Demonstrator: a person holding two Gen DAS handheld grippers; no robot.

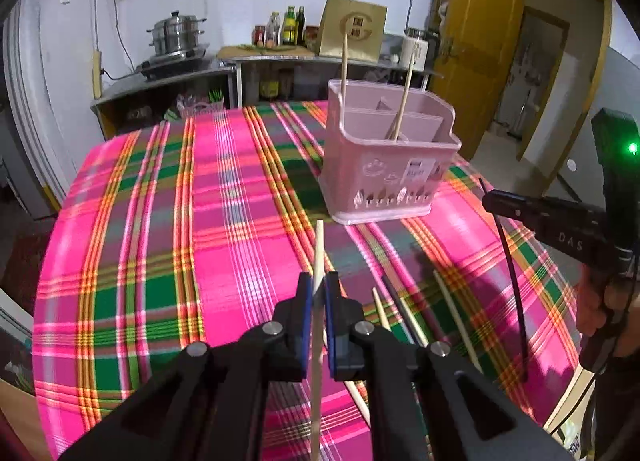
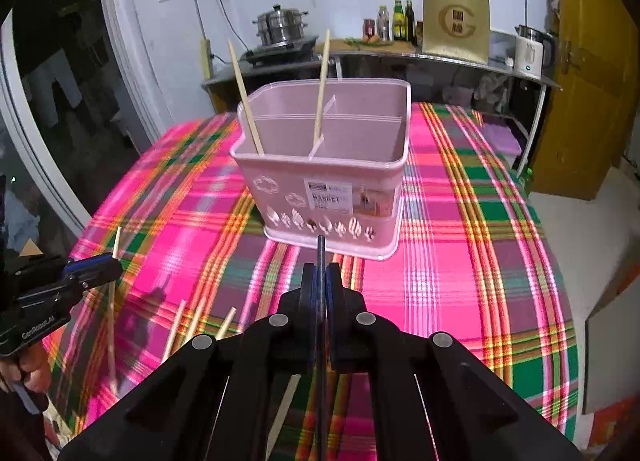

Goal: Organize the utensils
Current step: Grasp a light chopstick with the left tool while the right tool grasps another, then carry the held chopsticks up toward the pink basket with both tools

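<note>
Nearest the left wrist camera, a pale wooden chopstick is clamped between the blue pads of the left tool; it stands almost upright, its upper end rising above the pads and its lower part running down between the black arms. In the right wrist view, a thin black chopstick is pinched in the same manner by the right tool, whose pads are drawn narrow against it. That black stick is seen from the left view as a long, slightly bowed dark line reaching down to the cloth.

The counter is covered with a pink, green and orange plaid cloth. On it stands a pale pink plastic utensil basket, divided by inner walls into compartments, with cut-out leaf shapes along its base and a printed label on the front. Two wooden chopsticks are already leaning inside it: one in the front left compartment and one against the middle divider.

Several loose chopsticks, mostly pale wood with a dark one among them, are left lying on the cloth between the two tools.
</note>
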